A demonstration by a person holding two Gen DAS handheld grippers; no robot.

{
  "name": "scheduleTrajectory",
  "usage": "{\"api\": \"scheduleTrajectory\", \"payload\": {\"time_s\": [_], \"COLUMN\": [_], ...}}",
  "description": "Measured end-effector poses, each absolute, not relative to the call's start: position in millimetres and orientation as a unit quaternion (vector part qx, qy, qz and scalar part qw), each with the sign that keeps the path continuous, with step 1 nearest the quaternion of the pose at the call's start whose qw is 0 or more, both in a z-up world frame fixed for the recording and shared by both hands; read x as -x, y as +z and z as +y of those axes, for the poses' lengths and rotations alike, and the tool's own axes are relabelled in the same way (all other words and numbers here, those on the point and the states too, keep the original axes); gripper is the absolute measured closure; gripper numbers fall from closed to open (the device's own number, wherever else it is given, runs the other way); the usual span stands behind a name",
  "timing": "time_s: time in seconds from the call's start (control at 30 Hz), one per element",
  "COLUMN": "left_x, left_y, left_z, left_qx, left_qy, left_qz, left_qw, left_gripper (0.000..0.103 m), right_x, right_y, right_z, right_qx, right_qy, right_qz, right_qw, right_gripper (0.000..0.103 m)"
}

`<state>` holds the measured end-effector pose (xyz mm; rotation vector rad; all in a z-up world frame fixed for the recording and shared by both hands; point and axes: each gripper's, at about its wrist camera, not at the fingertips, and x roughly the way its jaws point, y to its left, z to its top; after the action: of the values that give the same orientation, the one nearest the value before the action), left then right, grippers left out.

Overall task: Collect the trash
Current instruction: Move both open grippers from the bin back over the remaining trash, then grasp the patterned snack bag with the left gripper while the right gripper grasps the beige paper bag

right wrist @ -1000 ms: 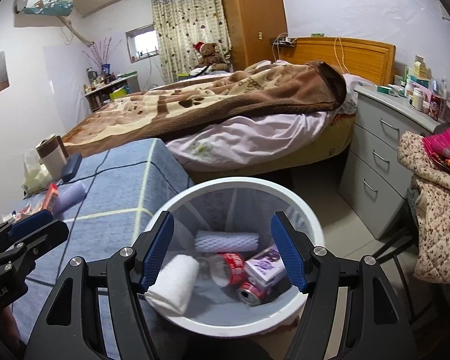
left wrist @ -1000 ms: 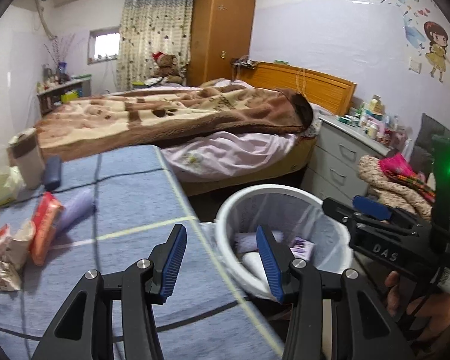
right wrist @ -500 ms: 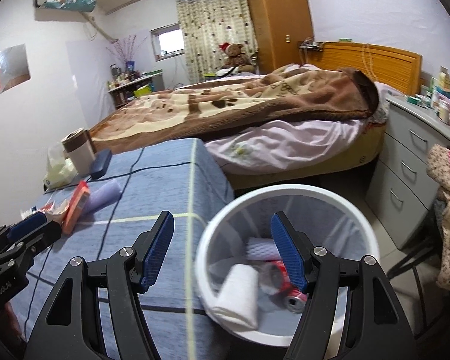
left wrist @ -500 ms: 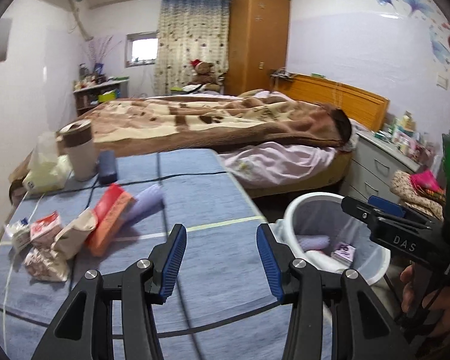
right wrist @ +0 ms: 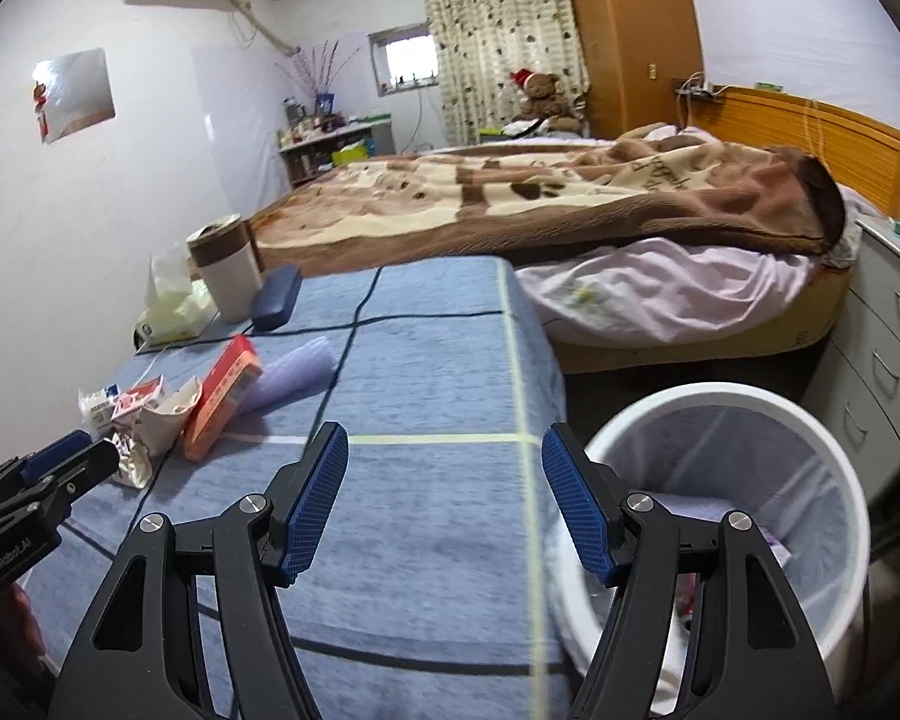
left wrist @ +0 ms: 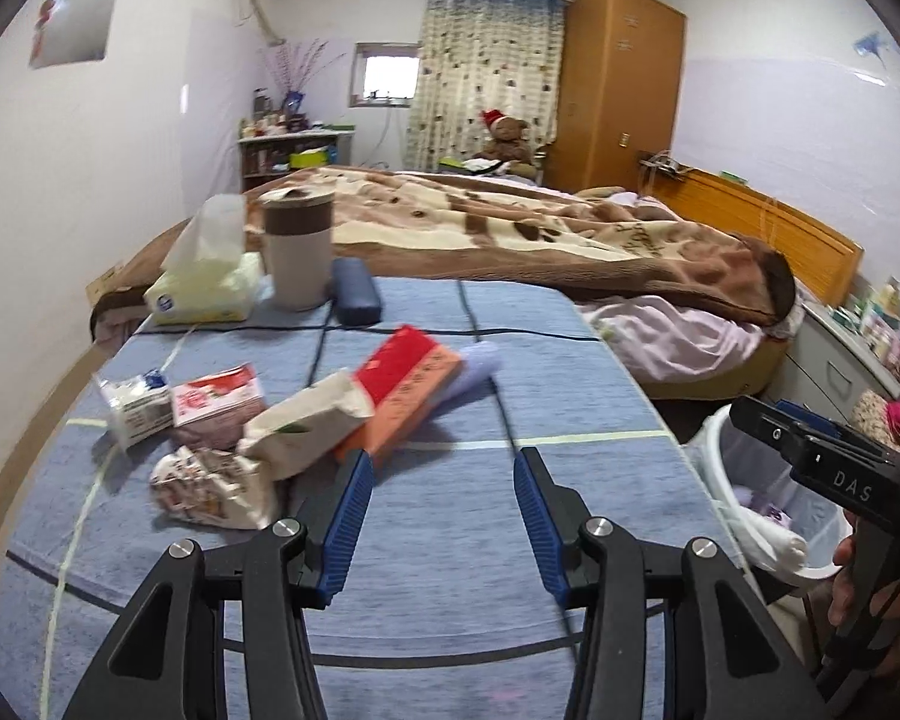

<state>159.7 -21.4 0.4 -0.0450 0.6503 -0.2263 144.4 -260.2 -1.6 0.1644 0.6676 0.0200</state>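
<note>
Item, left: a heap of trash on the blue-covered table (left wrist: 450, 540) — small cartons (left wrist: 144, 402), a crumpled wrapper (left wrist: 210, 486), a torn paper bag (left wrist: 306, 426), an orange-red box (left wrist: 408, 390) and a lilac foam sleeve (left wrist: 477, 369), bunched within one reach. Item, centre: left gripper (left wrist: 444, 516) and right gripper (right wrist: 444, 498), each empty with tongs spread, apparently readied for a pick. Item, right: white bin (right wrist: 750, 480) beside the table edge, part-filled, likely placed for short drops.

Blue tablecloth (left wrist: 438, 546) with dark and pale grid lines. Red-and-orange box (left wrist: 405, 393); lilac foam sleeve (left wrist: 477, 369). White bin (right wrist: 744, 480). Brown-and-cream blanket (right wrist: 540, 192). Navy case (left wrist: 357, 297).
</note>
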Motion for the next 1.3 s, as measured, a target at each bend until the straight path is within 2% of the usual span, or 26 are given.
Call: {"api": "scheduleTrajectory", "payload": {"time_s": [0.77, 0.9, 1.3], "left_x": [-210, -220, -228], "left_y": [-51, -64, -81], "left_z": [76, 86, 109], "left_qx": [0.054, 0.066, 0.075], "left_qy": [-0.036, -0.032, -0.013], "left_qz": [0.378, 0.400, 0.423], "left_qw": [0.923, 0.913, 0.903], "left_gripper": [0.053, 0.045, 0.044], "right_x": [-209, -219, -229], "right_y": [-19, -22, -28], "right_z": [-174, -166, -130], "right_qx": [-0.063, -0.082, -0.074], "right_qy": [0.102, 0.115, 0.163], "right_qz": [0.368, 0.381, 0.394], "right_qw": [0.922, 0.914, 0.902], "right_gripper": [0.034, 0.034, 0.034]}}
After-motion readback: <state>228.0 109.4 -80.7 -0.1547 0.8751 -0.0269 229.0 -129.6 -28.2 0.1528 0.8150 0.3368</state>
